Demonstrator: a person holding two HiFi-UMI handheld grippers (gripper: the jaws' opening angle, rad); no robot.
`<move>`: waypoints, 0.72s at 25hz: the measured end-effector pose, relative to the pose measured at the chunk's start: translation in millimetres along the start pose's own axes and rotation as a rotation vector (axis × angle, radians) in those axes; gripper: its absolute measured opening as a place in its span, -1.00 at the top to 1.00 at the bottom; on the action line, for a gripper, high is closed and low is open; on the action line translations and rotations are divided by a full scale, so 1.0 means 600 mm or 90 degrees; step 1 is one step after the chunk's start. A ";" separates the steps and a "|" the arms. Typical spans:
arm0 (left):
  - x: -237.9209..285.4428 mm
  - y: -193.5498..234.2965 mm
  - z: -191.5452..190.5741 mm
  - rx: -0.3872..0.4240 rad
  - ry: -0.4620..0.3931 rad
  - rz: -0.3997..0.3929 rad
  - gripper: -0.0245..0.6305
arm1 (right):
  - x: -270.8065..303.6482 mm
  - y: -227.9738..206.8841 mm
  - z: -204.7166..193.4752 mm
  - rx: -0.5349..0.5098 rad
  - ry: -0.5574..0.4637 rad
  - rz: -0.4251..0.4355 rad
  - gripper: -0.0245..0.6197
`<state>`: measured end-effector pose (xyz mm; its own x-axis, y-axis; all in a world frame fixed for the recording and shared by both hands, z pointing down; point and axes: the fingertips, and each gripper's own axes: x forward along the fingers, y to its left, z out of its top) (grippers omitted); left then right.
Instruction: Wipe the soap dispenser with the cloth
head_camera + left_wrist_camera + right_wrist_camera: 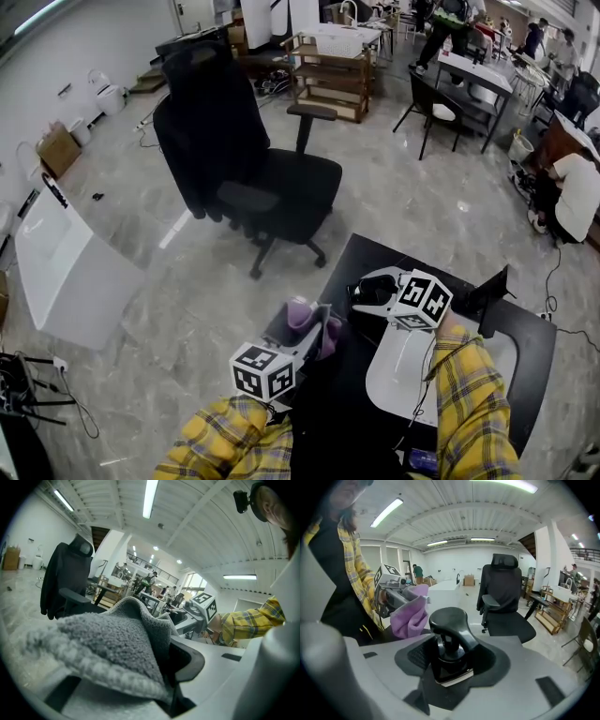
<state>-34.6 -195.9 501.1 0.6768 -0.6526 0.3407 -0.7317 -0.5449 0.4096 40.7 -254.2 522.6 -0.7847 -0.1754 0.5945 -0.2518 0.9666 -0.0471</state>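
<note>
gripping soap dispenser [449, 644] (cloth [410, 616] near)

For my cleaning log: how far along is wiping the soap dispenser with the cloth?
Done: both things are picked up. In hand: the left gripper is shut on the cloth; the right gripper has its fingers round the soap dispenser below the pump head. Left: the cloth hangs beside the dispenser, apart from it, so the wiping looks still to do.
</note>
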 end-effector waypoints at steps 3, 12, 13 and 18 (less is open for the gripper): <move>0.003 0.003 -0.004 -0.001 0.003 0.003 0.69 | 0.001 0.001 -0.001 0.003 -0.006 0.004 0.26; 0.022 -0.001 0.002 -0.002 0.002 0.003 0.69 | -0.002 -0.016 0.000 0.096 -0.028 -0.144 0.27; 0.025 -0.003 0.003 -0.002 0.002 0.003 0.69 | -0.004 -0.019 -0.002 0.112 -0.033 -0.166 0.27; 0.035 -0.009 0.004 0.001 0.001 0.000 0.69 | -0.017 -0.032 -0.010 0.204 -0.051 -0.290 0.27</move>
<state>-16.8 -207.9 504.0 0.6771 -0.6515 0.3421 -0.7316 -0.5459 0.4083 56.7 -269.9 522.2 -0.5939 -0.5872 0.5499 -0.7250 0.6870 -0.0494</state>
